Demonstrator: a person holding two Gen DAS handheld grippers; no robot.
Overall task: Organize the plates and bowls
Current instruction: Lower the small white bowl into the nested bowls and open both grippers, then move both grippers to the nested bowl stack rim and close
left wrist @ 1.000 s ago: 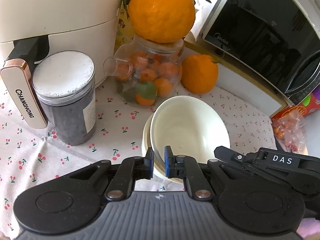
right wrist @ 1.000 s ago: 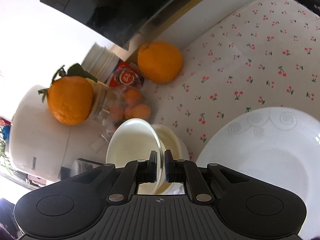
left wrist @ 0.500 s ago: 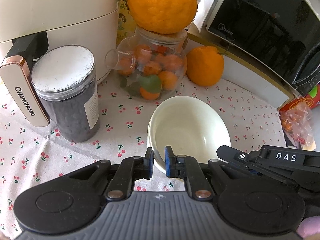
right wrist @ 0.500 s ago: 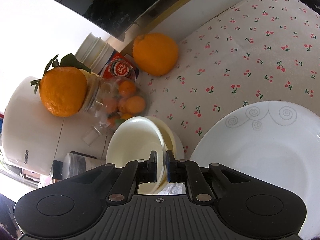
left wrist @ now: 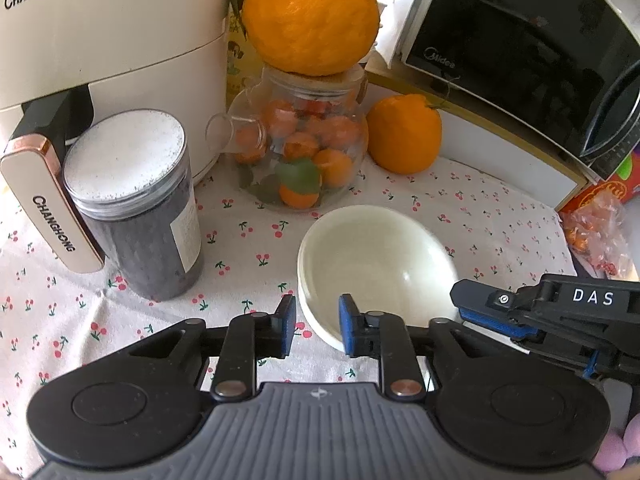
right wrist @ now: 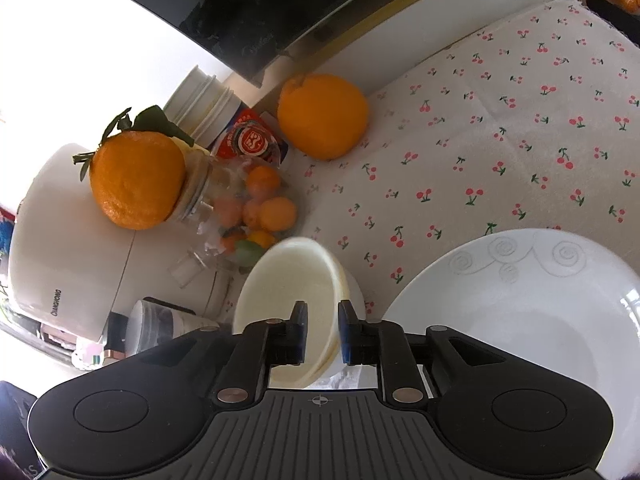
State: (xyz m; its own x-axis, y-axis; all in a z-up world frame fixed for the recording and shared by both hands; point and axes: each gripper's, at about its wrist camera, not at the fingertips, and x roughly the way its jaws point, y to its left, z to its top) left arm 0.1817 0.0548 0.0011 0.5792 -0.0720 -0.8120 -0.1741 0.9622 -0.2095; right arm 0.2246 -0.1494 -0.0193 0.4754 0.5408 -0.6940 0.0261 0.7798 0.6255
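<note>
Cream bowl (left wrist: 376, 264) is seen on the cherry-print counter (left wrist: 480, 216), nested in a second bowl (right wrist: 354, 292), beside the white plate (right wrist: 520, 312). Left tool (left wrist: 316, 326) is parted, empty, rim between pads, no contact. Right tool (right wrist: 322, 330) is slightly parted astride the bowl wall; grip can't be confirmed.

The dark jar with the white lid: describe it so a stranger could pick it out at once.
Find the big cream CHANGHONG air fryer at the back left of the cherry-print tablecloth. Right in front of it, beside its rose-gold handle, stands a tall clear plastic jar. Unlike the neighbouring glass teapot of small oranges, it holds something dark and has a flat white lid.
</note>
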